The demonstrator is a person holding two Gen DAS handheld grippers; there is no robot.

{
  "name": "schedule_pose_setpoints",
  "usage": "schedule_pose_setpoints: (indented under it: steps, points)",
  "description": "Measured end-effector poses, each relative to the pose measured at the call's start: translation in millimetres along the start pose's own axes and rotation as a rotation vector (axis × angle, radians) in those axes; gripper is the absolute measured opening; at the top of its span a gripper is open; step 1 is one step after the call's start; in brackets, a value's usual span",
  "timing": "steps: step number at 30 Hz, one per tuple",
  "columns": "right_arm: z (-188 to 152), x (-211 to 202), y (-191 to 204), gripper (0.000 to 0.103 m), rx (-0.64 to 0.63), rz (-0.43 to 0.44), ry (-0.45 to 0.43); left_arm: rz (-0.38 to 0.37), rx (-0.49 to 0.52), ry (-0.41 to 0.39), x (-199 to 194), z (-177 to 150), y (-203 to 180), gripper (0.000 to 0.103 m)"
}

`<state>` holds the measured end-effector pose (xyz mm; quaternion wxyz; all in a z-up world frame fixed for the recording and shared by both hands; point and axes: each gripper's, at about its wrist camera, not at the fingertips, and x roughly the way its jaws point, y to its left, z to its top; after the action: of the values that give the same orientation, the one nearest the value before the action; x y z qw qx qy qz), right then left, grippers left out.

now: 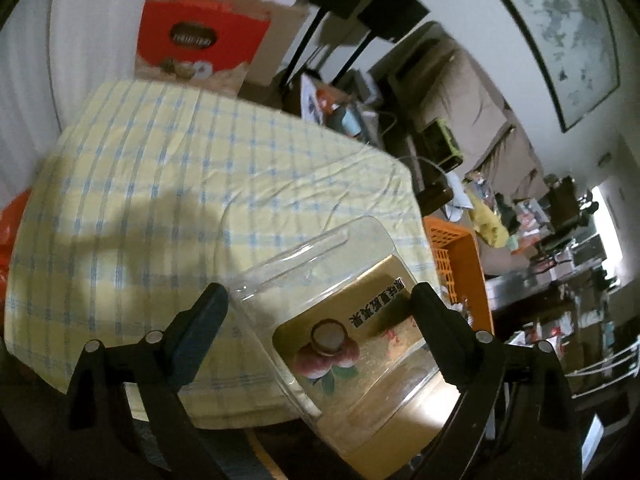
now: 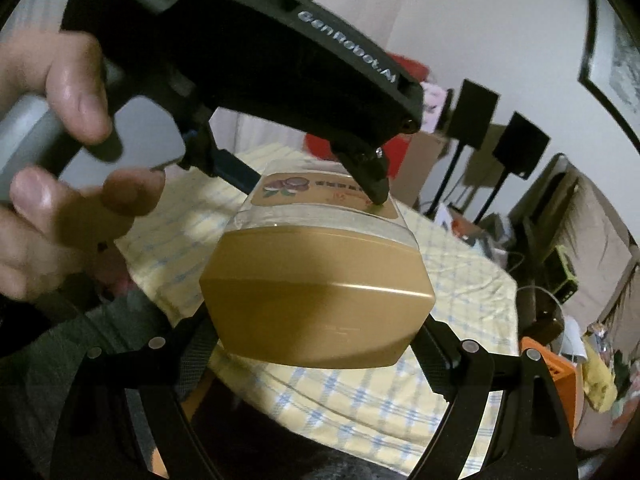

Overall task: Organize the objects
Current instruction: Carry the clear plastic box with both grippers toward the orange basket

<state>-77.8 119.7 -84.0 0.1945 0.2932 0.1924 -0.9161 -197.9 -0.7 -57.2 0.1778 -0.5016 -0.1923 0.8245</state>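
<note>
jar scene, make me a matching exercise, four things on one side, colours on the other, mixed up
Things:
1. lid of the jar
2. crate beside the table
3. tablecloth
4. big box behind the table

Colours:
a. orange
b. red
c. gold
d. pale yellow with blue checks

Pairs: 1-c, 2-a, 3-d, 4-b

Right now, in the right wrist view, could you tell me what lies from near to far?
Right gripper → gold lid → clear jar → left gripper → checked cloth → black stands.
</note>
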Motion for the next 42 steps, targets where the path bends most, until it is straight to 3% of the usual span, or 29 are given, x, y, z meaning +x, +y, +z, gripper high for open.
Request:
schedule_pose_setpoints:
  steps: [15, 42]
  points:
    - [0.9, -58.4, -23.1, 0.088, 0.001, -0.091, -0.079, -0.071, 0.056, -0.067, -25.0, -3.4, -55.5, 0.089]
    - [-24.9, -124.8, -82.5, 0.088, 0.044, -0.220, -0.111, -0.154, 0.180, -0.072, -18.9, -20.0, -157.6, 0.089]
